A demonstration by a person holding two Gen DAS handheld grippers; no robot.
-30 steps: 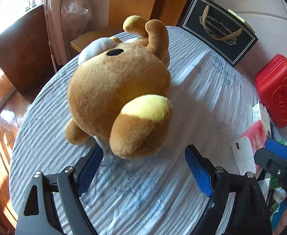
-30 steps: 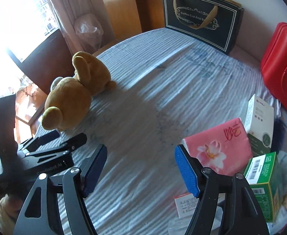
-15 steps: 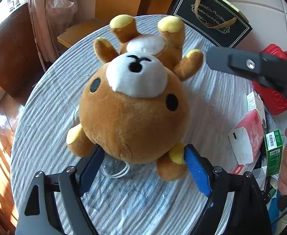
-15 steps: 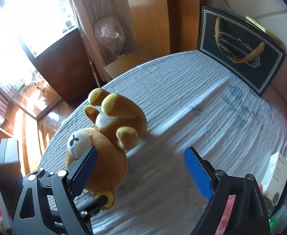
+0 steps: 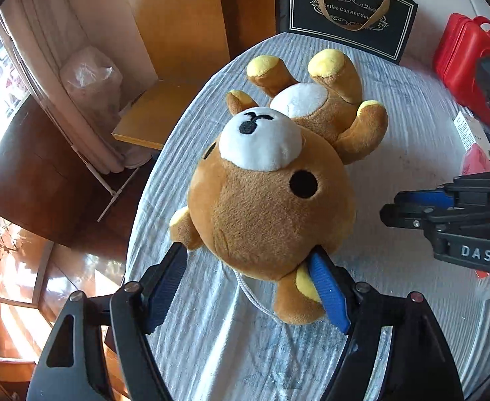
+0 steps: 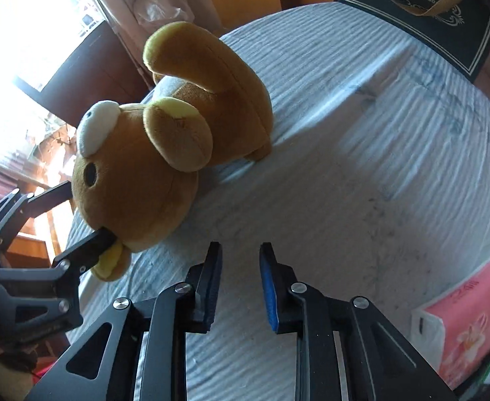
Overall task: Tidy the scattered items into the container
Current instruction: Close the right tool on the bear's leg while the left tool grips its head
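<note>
We see left gripper (image 5: 248,287) closing around head of brown plush bear (image 5: 271,193), frame centre, pads touching; right gripper (image 6: 239,284) closing, empty, above striped grey tabletop (image 6: 361,167).

The plush bear (image 5: 268,197) hides the lower part of its own head where it meets the left tongs (image 5: 245,287), so the exact contact of the pads with the plush cannot be told. In the right wrist view, one of its ears covers part of its body. The pink tissue pack (image 6: 472,314) is cut by the picture's edge, and the black gift bag (image 6: 418,10) is cut at the top. The red case (image 5: 462,53) is partly hidden behind the right tongs (image 6: 238,284). The small white box (image 5: 470,130) carries print too small to read.
</note>
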